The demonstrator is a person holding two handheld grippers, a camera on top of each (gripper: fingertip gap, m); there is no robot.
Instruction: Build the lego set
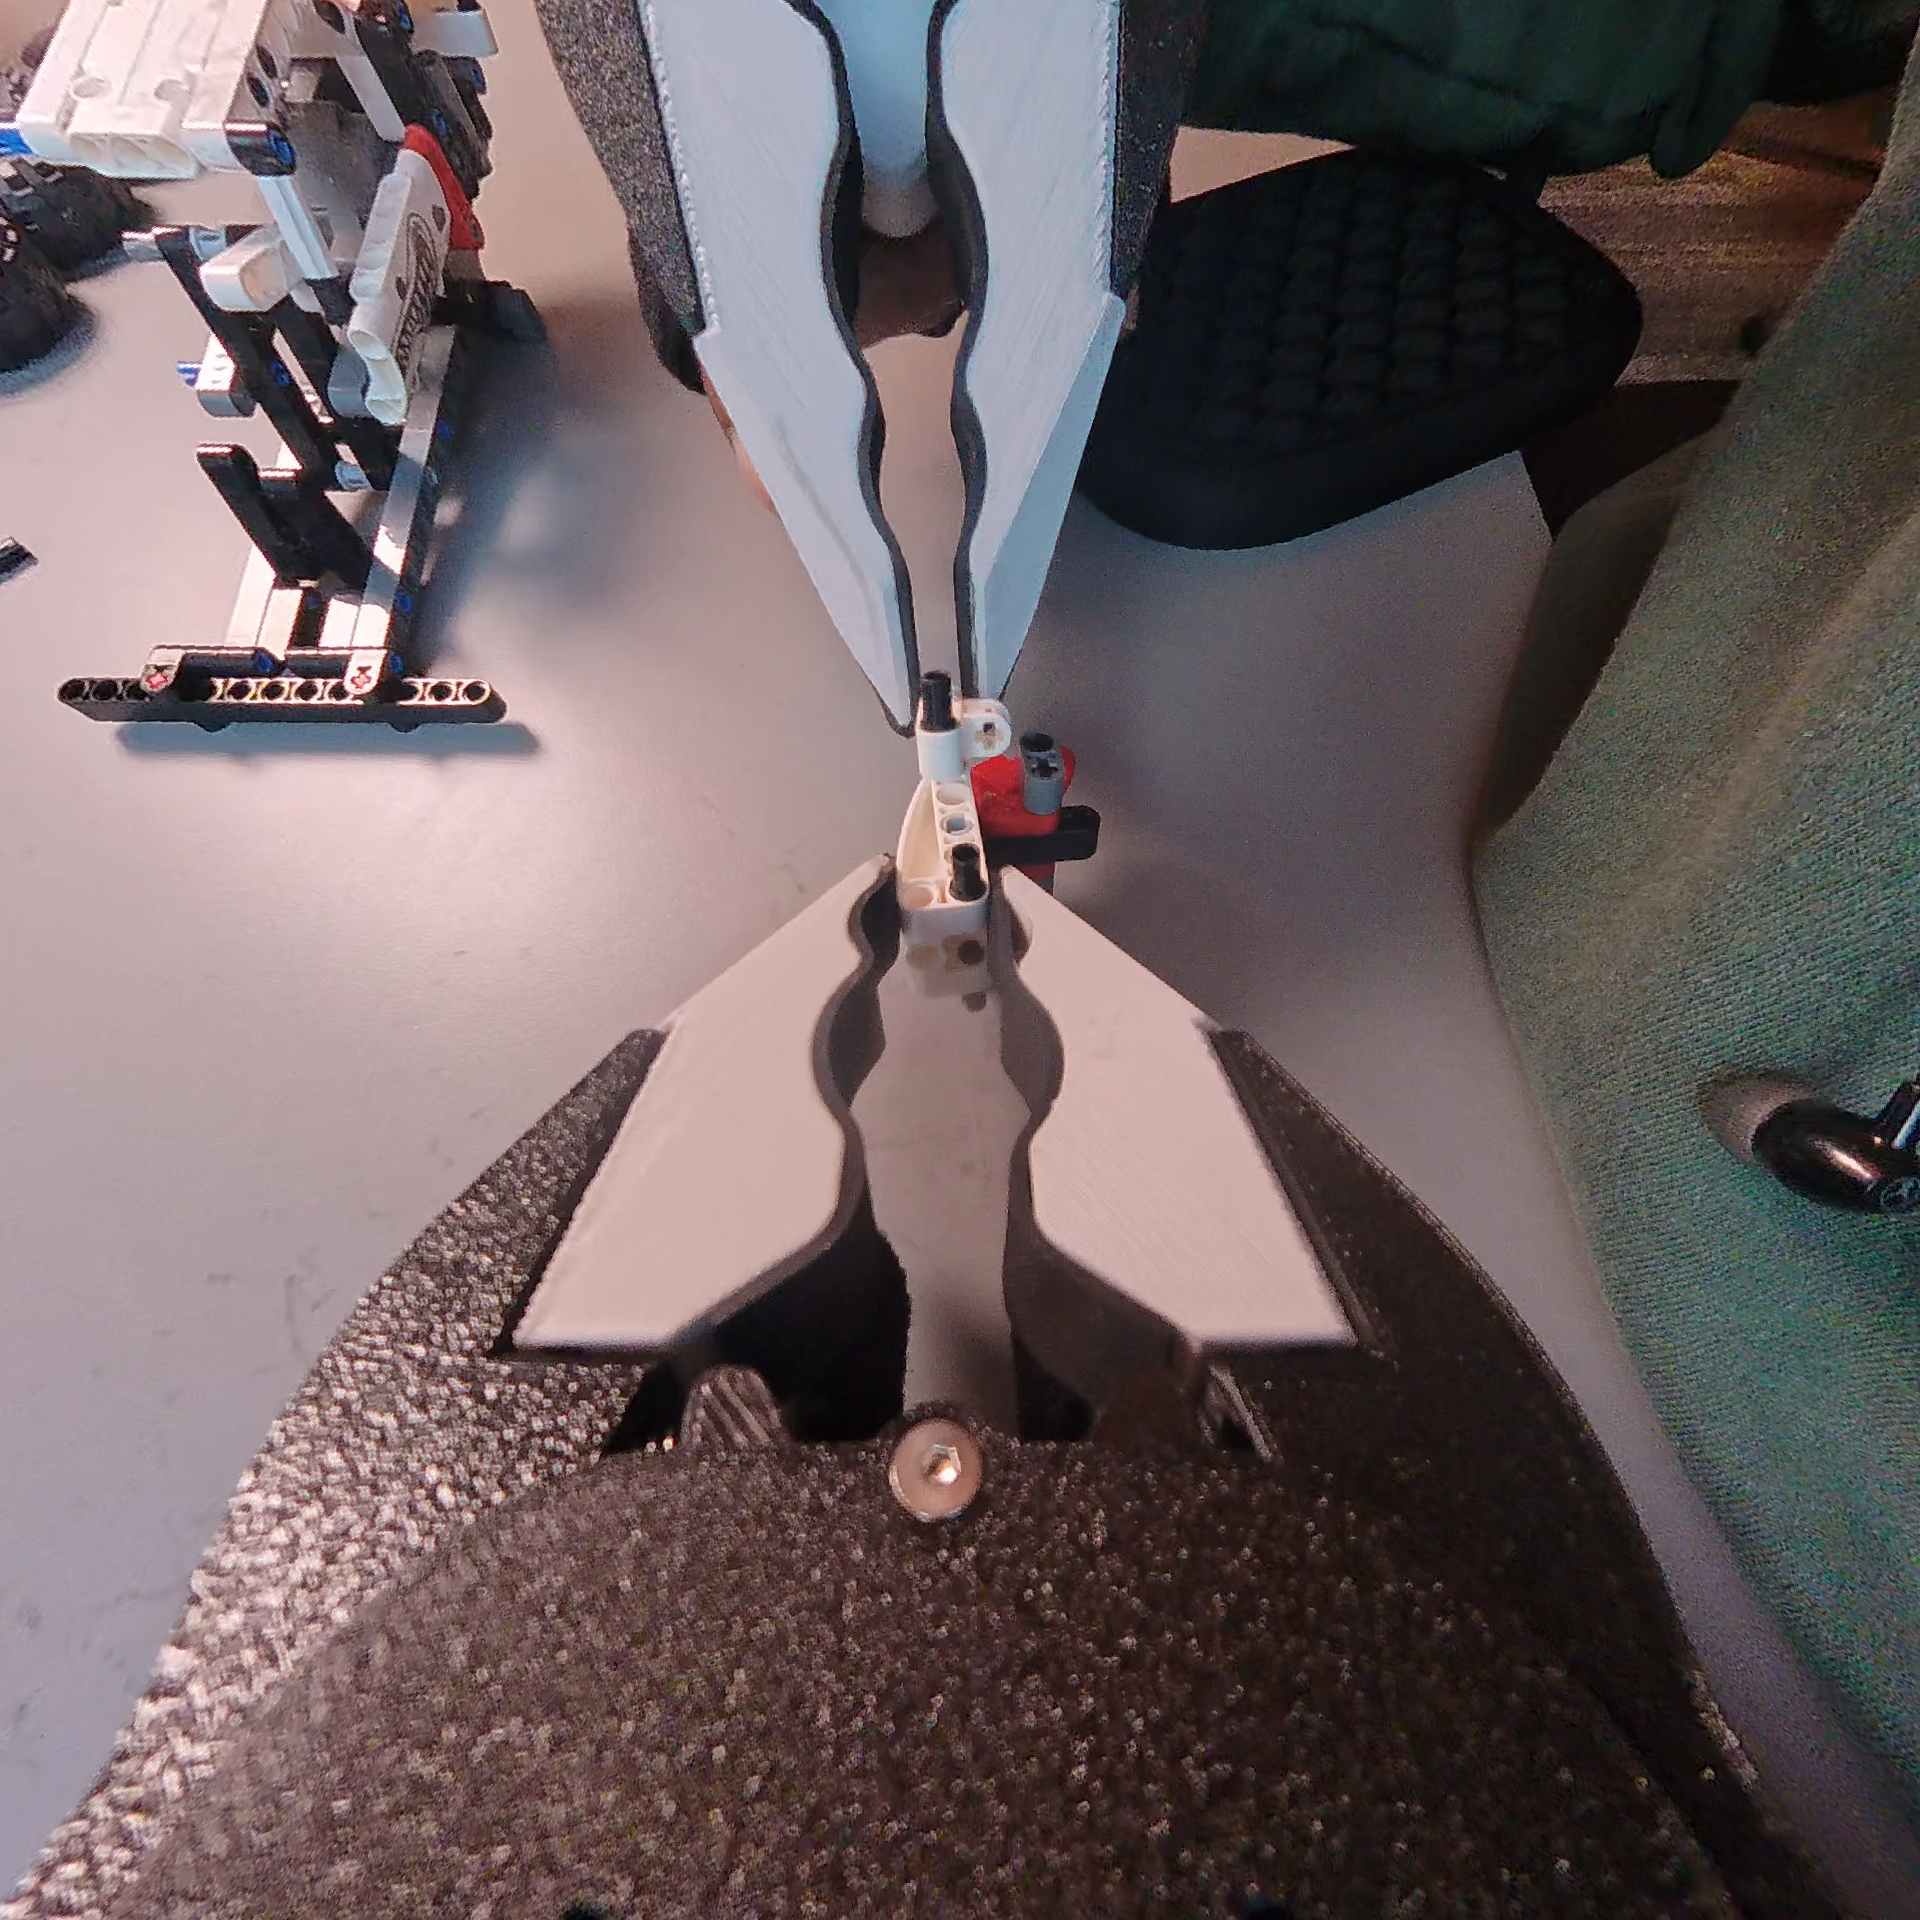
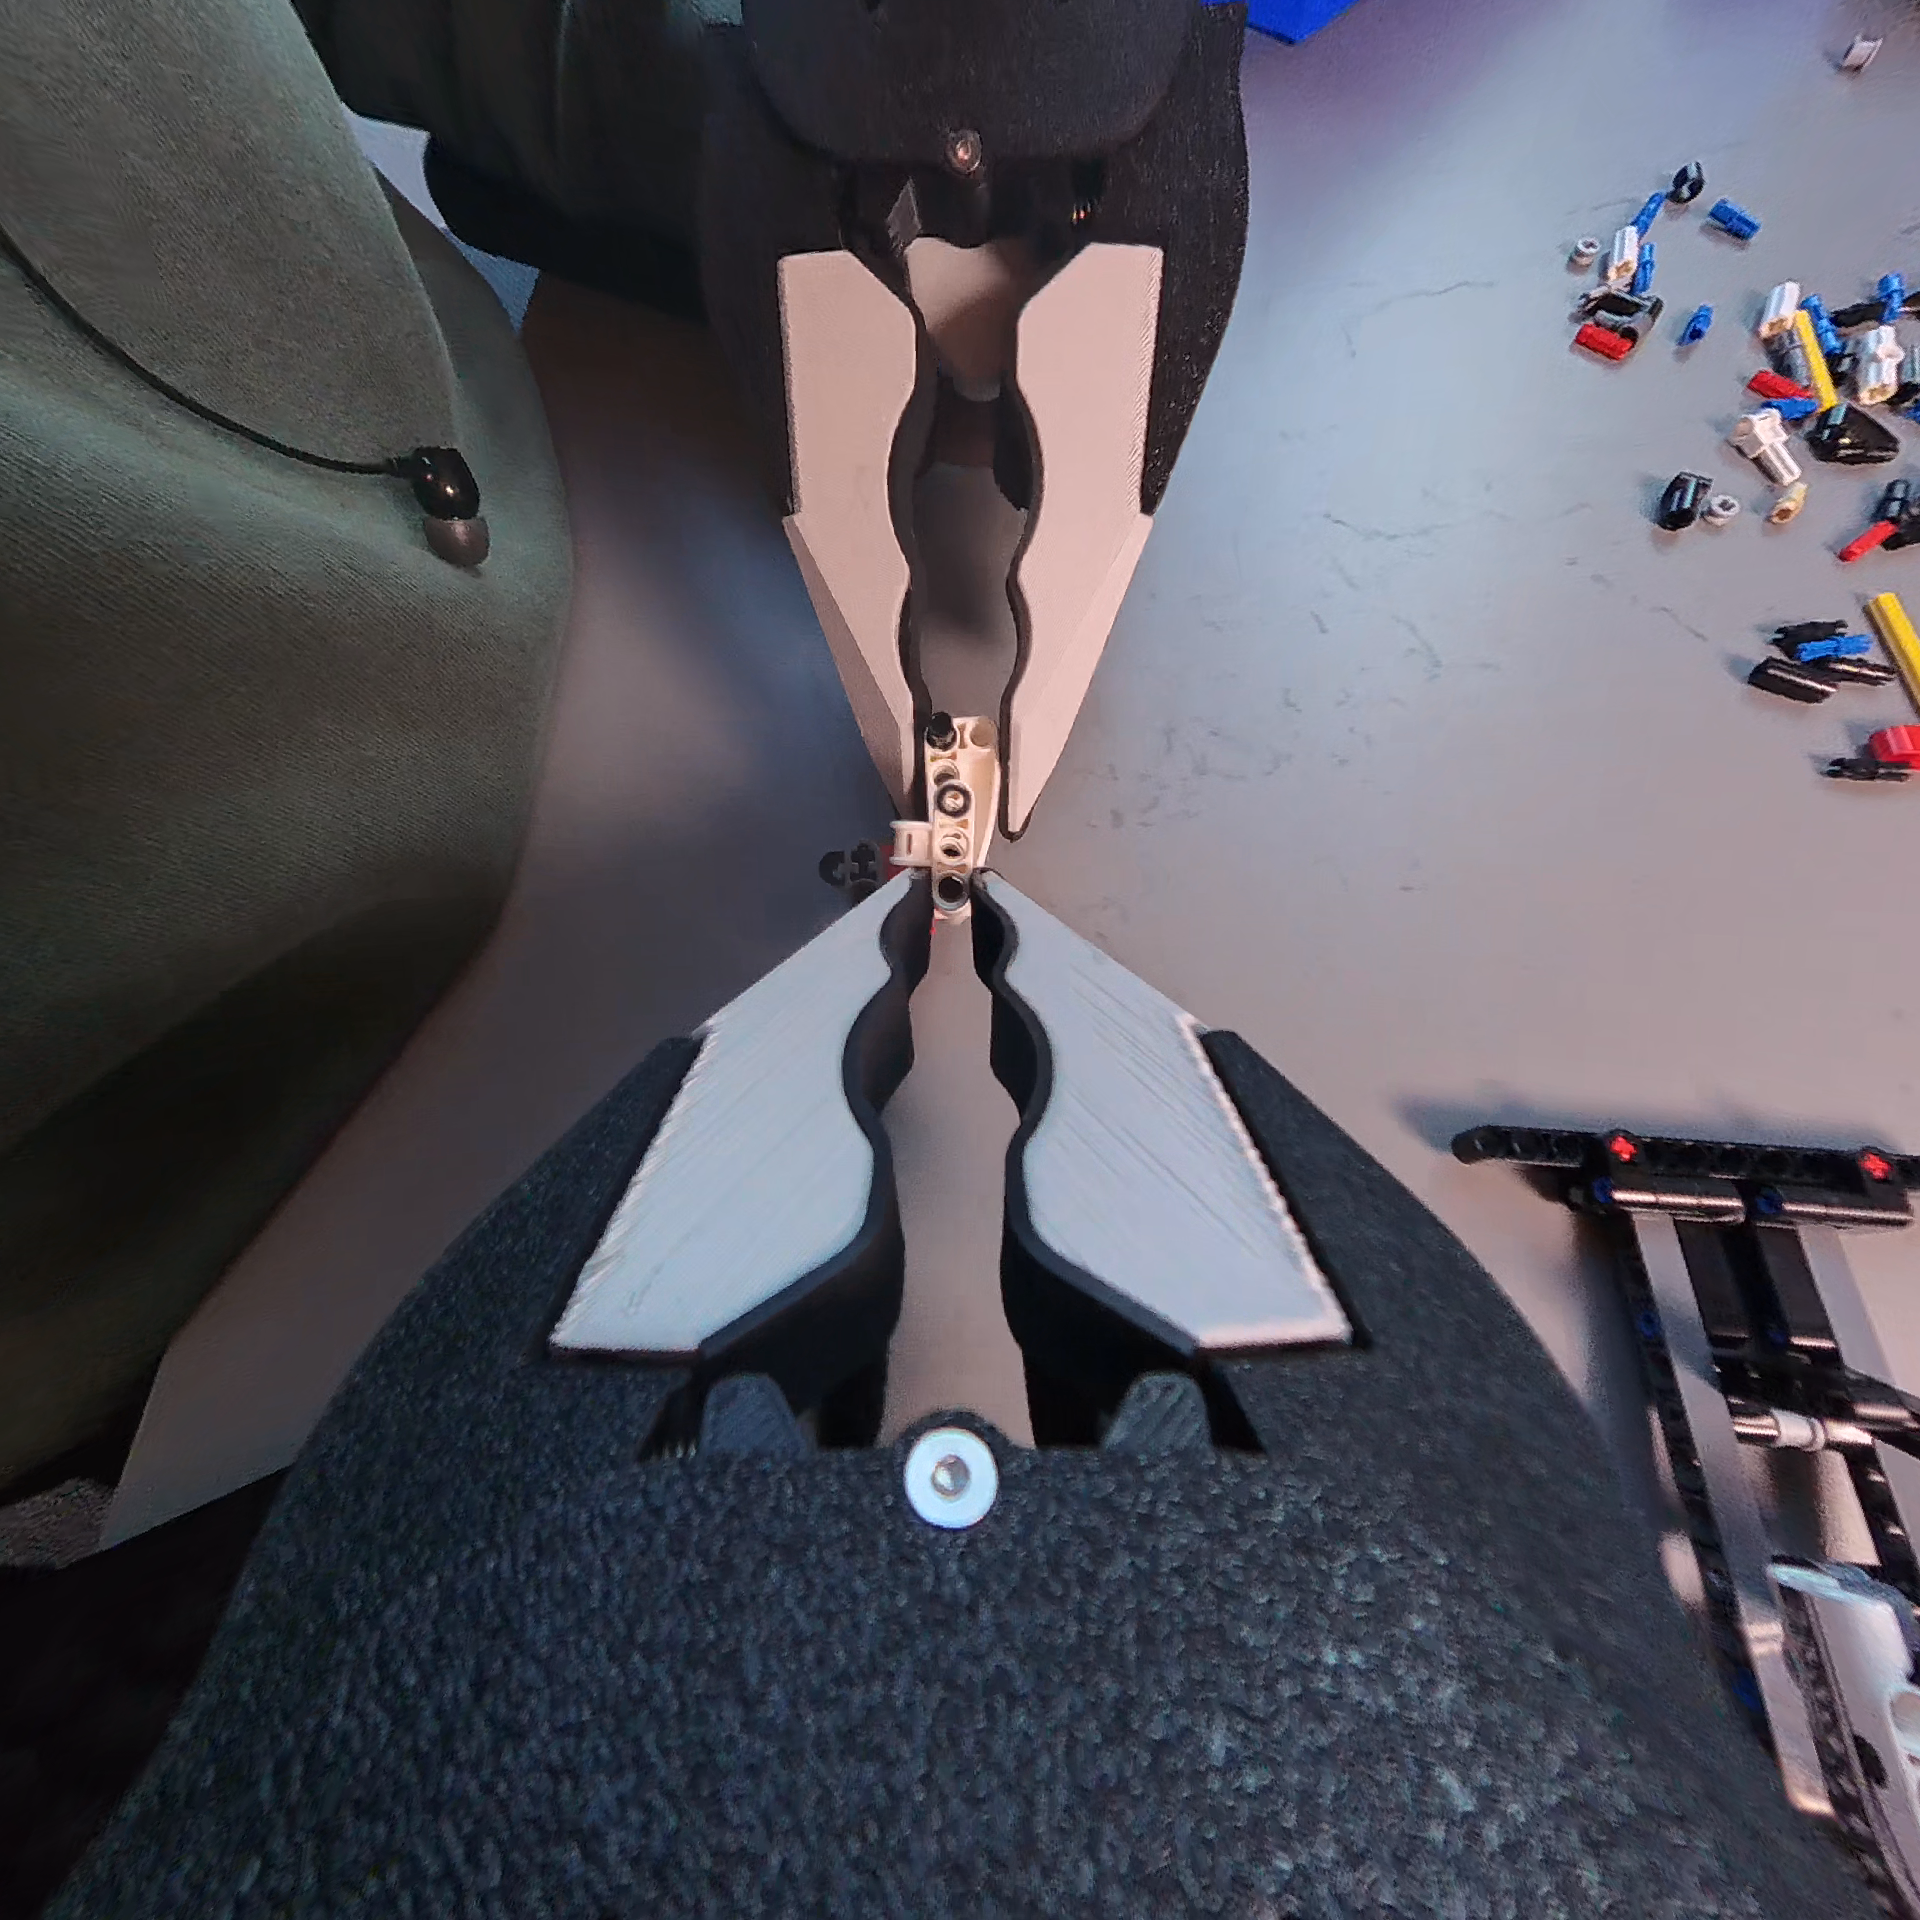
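Note:
My left gripper (image 1: 940,906) is shut on a small white lego sub-assembly (image 1: 935,883) with a black pin, and red and black parts (image 1: 1023,810) hang on its far side. My right gripper (image 1: 948,709) comes from the top, tip to tip with it, shut on a small white connector (image 1: 948,740) with a black pin that touches the sub-assembly's far end. In the right wrist view my right gripper (image 2: 948,885) pinches the connector (image 2: 914,840), and my left gripper (image 2: 958,821) holds the white sub-assembly (image 2: 961,774). Both are held above the grey table (image 1: 312,1039).
A partly built black-and-white lego frame (image 1: 312,436) lies at the left, also in the right wrist view (image 2: 1766,1299). Several loose small pieces (image 2: 1818,416) lie scattered. Black tyres (image 1: 42,260) sit at the far left. A person's green sleeve (image 1: 1714,831) and a black chair seat (image 1: 1351,343) border the table edge. My left and right fingertips are right by each other.

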